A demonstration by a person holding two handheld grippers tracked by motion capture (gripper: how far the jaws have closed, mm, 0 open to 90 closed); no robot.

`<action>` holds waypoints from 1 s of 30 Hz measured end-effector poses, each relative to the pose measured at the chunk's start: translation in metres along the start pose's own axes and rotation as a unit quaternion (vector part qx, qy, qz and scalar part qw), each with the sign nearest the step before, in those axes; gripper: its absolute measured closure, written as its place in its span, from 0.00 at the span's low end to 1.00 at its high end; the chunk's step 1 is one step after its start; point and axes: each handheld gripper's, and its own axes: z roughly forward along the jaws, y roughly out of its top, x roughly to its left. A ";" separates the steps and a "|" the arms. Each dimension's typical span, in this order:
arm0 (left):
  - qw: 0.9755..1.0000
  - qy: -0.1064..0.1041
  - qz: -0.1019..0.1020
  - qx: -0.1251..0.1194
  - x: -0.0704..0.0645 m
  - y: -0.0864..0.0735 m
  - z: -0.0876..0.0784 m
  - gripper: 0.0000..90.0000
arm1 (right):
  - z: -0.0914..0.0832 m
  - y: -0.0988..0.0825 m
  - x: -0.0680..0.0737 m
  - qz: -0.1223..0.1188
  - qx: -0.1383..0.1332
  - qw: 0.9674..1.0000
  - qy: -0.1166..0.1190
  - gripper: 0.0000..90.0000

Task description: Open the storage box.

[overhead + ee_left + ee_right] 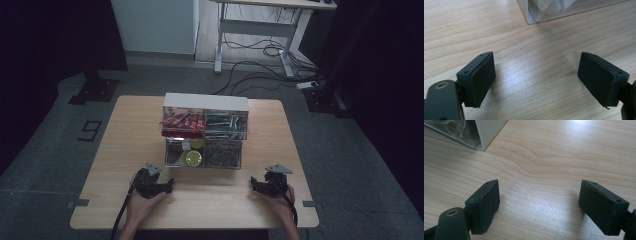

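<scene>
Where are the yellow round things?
In the high view, the yellow round things sit inside the clear drawer box, lower left drawer, mid-table, beyond the left tool.

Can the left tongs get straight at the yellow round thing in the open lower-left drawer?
Probably yes: the left tongs stand open on bare table just before the pulled-out drawer, and the yellow round thing lies uncovered.

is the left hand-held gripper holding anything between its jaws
No, the left hand-held gripper has its jaws spread wide with just bare wooden table between them.
</scene>
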 end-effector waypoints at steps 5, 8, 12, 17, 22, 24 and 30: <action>1.000 0.001 -0.002 -0.002 0.002 -0.003 -0.003 0.16 | 0.000 0.000 0.000 0.002 0.000 1.000 -0.002 0.19; 1.000 0.003 -0.004 -0.002 0.002 -0.005 -0.005 0.17 | 0.000 0.000 0.000 0.002 0.000 1.000 -0.002 0.19; 1.000 0.008 -0.010 -0.005 0.004 -0.006 -0.007 0.20 | 0.000 0.000 0.000 0.003 0.000 1.000 -0.003 0.20; 0.999 0.023 -0.030 -0.012 0.007 -0.009 -0.009 0.28 | 0.000 0.000 0.000 0.004 0.000 1.000 -0.004 0.20; 0.999 0.023 -0.041 -0.010 0.013 -0.008 -0.013 0.32 | 0.000 0.000 0.000 0.004 0.000 1.000 -0.004 0.20; 0.998 0.027 -0.050 -0.009 0.017 -0.008 -0.015 0.36 | 0.000 0.000 0.000 0.004 0.000 1.000 -0.004 0.20; 0.996 0.044 -0.070 -0.026 0.027 -0.009 -0.025 0.46 | 0.000 0.000 0.000 0.004 0.000 1.000 -0.003 0.20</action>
